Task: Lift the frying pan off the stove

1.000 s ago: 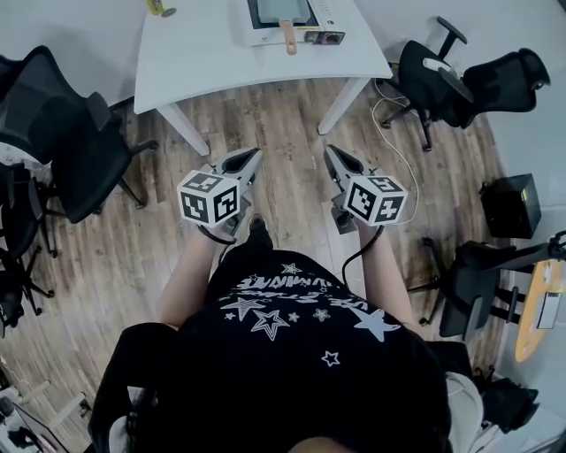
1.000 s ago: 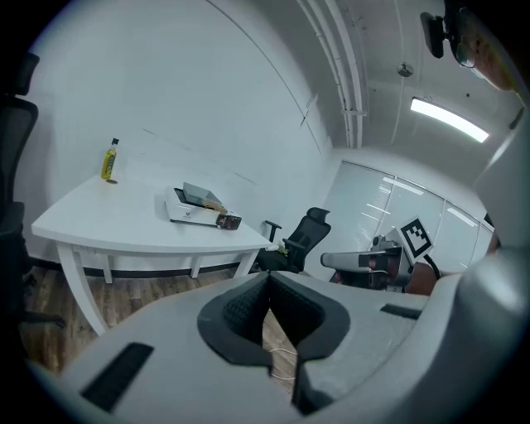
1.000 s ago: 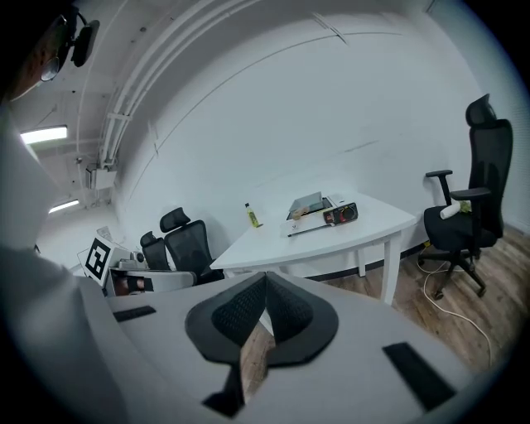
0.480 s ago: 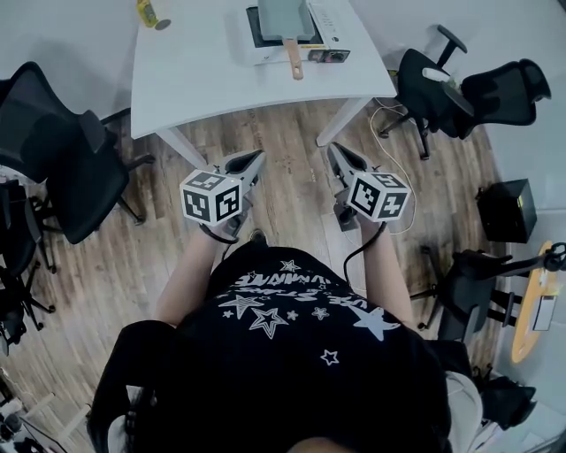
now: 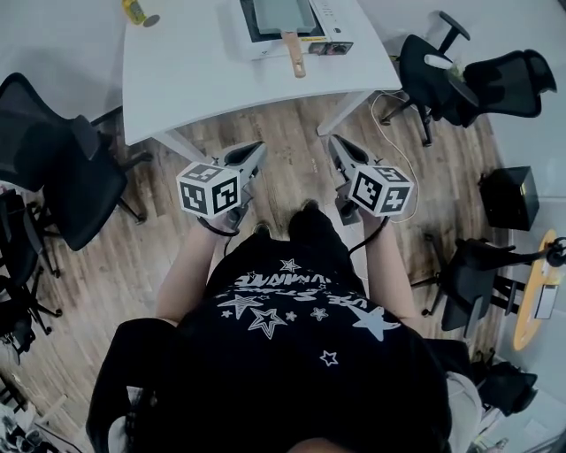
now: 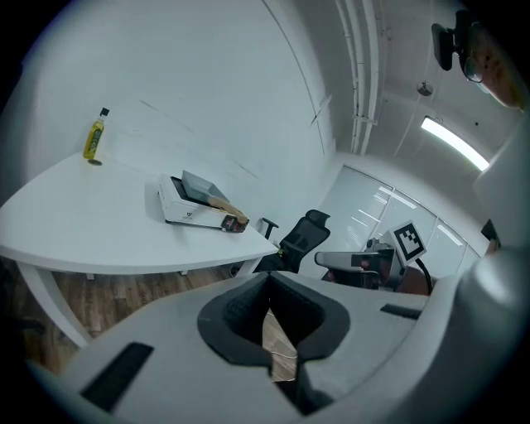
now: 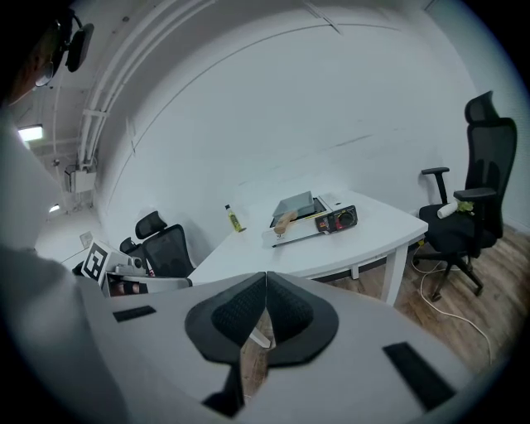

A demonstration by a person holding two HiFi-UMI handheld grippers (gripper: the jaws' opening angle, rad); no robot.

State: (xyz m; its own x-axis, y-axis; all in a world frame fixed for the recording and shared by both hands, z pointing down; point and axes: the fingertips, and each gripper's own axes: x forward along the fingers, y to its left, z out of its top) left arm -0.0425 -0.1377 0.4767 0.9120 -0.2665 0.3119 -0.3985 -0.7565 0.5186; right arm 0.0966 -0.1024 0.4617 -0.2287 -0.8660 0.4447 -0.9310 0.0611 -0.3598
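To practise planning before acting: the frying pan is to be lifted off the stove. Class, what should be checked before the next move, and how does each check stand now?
1. The grey square frying pan sits on the white portable stove: ok.
2. The pan's wooden handle points toward the person with nothing on it: ok.
3. The left tongs are open for a grasp: not ok, shut and empty.
4. The right tongs are open for a grasp: not ok, shut and empty.
5. The tongs are at the handle: not ok, both hang over the floor, short of the white table.
6. The stove is off and the pan cool: cannot tell.
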